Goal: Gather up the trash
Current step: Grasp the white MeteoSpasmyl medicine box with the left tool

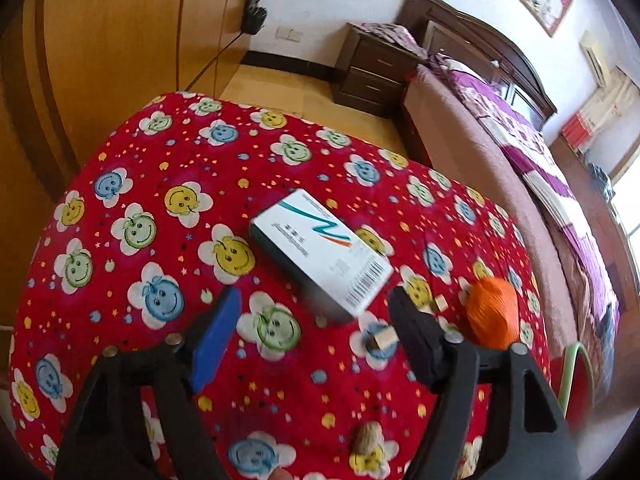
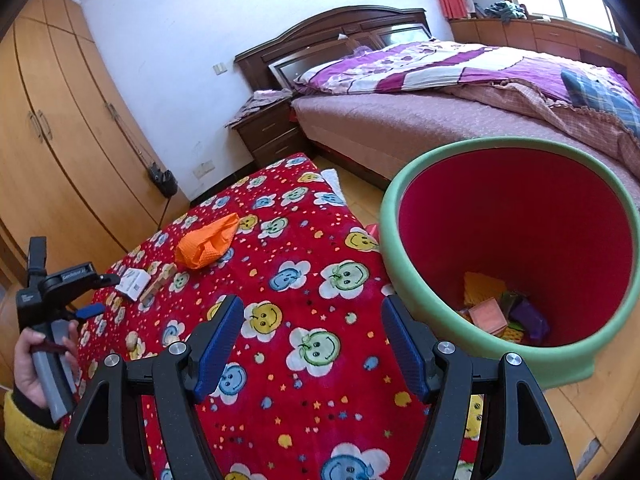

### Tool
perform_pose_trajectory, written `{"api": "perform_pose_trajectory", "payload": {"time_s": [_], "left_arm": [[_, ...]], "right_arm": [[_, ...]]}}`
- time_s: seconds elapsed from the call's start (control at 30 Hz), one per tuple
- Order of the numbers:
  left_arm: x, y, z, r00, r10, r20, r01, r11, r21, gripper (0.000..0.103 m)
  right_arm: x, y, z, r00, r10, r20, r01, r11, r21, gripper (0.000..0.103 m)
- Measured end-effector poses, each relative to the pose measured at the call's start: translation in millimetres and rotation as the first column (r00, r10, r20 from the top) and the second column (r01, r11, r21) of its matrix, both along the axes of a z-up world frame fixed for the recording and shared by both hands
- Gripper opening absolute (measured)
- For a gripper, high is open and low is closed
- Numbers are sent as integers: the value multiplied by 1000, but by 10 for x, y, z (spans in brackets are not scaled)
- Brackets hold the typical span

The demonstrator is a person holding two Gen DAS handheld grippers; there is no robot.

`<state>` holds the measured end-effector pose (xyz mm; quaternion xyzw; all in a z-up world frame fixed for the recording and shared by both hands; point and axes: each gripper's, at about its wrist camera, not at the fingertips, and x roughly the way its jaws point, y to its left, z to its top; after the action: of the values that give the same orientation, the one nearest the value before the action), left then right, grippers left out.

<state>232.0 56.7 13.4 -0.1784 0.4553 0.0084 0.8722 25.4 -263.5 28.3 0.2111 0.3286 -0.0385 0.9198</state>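
Observation:
A white box point(image 1: 320, 252) with a teal stripe and a barcode lies on the red smiley-flower cloth point(image 1: 120, 184). Its near end sits between the tips of my left gripper point(image 1: 316, 300), which is open, and the pads do not touch it. Right of that gripper lie a crumpled orange bag point(image 1: 494, 314), small wooden blocks point(image 1: 382, 340) and a peanut point(image 1: 368, 440). In the right wrist view my right gripper point(image 2: 312, 304) hangs open and empty over the cloth beside the green-rimmed red bin point(image 2: 390, 216), which holds several coloured scraps point(image 2: 504, 312). The box point(image 2: 134, 282) and the orange bag point(image 2: 208, 240) lie further off.
A person's hand point(image 2: 36, 360) holds the left gripper point(image 2: 100, 294) at the cloth's left edge. A bed point(image 2: 440, 120) and a dark nightstand point(image 2: 272, 136) stand behind the table. A wooden wardrobe point(image 2: 60, 140) fills the left side. The bin stands on wooden floor point(image 2: 580, 400).

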Motion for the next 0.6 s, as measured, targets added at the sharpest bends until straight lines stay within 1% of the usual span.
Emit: {"api": "perform_pose_trajectory", "payload": {"time_s": [0.13, 0.23, 0.3, 0.43, 0.53, 0.6], "left_arm": [[116, 99, -82, 999, 42, -24, -44, 997, -63, 80], [207, 127, -117, 997, 66, -32, -68, 995, -69, 80], [266, 110, -141, 997, 64, -41, -67, 995, -77, 80], [394, -2, -192, 997, 54, -56, -57, 997, -48, 80], [480, -61, -213, 996, 70, -56, -72, 997, -36, 80], [546, -97, -210, 995, 84, -54, -85, 996, -14, 80]], "right_arm": [[55, 1, -28, 1000, 3, -3, -3, 1000, -8, 73], [78, 11, -47, 1000, 9, -1, -9, 1000, -19, 73], [97, 14, -65, 1000, 17, -3, -17, 1000, -20, 73], [129, 14, -96, 1000, 29, -10, -29, 999, -14, 73], [145, 21, -116, 999, 36, -11, -36, 999, -7, 73], [145, 24, -125, 999, 40, -13, -40, 999, -4, 73]]}}
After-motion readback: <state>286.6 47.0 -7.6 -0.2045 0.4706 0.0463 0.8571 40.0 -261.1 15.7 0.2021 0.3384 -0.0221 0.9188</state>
